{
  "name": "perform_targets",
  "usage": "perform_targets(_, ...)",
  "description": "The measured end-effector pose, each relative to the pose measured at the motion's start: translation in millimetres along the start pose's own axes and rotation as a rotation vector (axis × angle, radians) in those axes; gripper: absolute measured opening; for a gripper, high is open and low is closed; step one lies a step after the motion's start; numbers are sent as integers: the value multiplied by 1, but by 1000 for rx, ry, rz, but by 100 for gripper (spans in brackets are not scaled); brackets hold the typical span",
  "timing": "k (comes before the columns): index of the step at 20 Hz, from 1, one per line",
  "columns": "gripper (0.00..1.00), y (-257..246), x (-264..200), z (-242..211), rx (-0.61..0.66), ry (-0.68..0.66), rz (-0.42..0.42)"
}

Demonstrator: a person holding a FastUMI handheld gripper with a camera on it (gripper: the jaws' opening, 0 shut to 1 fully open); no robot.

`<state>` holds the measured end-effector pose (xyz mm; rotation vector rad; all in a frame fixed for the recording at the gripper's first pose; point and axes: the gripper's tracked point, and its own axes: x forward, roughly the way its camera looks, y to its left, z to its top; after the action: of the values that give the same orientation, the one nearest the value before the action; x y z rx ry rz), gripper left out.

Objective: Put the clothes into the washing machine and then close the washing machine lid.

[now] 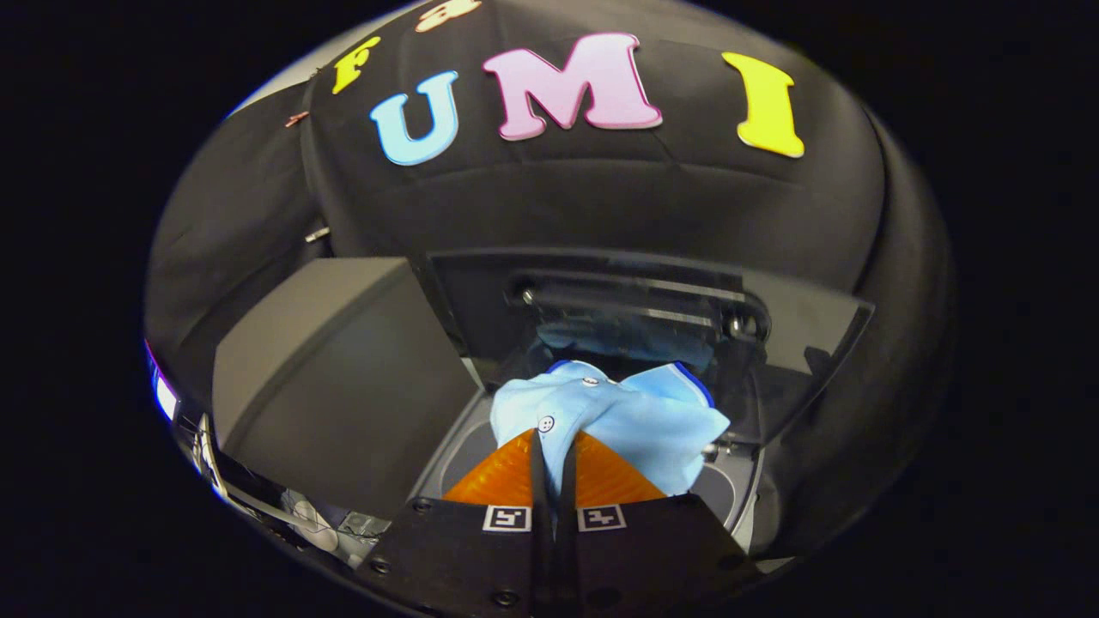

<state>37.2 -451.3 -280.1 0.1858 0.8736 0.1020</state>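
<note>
Your fingers (554, 481) sit nearly pressed together at the bottom of the view, pinching a fold of the light blue shirt (618, 421) between them. You can see cloth running down into the narrow gap, right by a white button. From that pinch the shirt spreads forward and somewhat to the right, its blue-trimmed collar at the far end, so the bulk of it lies just ahead of the fingers, not beside them.

Under the shirt you have the round drum opening (468, 451) of the washer, with its pale rim showing on either side of the fingers. The shirt appears to hang right over that opening, though you cannot tell whether any part of it already touches the drum.

Beyond the shirt, the clear lid (773, 335) stands raised at the back edge of the washer, hinge bar across its base, a faint blue reflection in it. A dark box (335, 378) stands to the left of the opening.

Judging from this, your next move is straight down and forward into the drum, then release; the lid remains to be closed.
</note>
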Motion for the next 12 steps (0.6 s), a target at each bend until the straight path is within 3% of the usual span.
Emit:
perform_targets(7, 5, -18, 48, -81, 31, 139, -73)
perform_targets(12, 5, -20, 76, -109, 20, 199, -127)
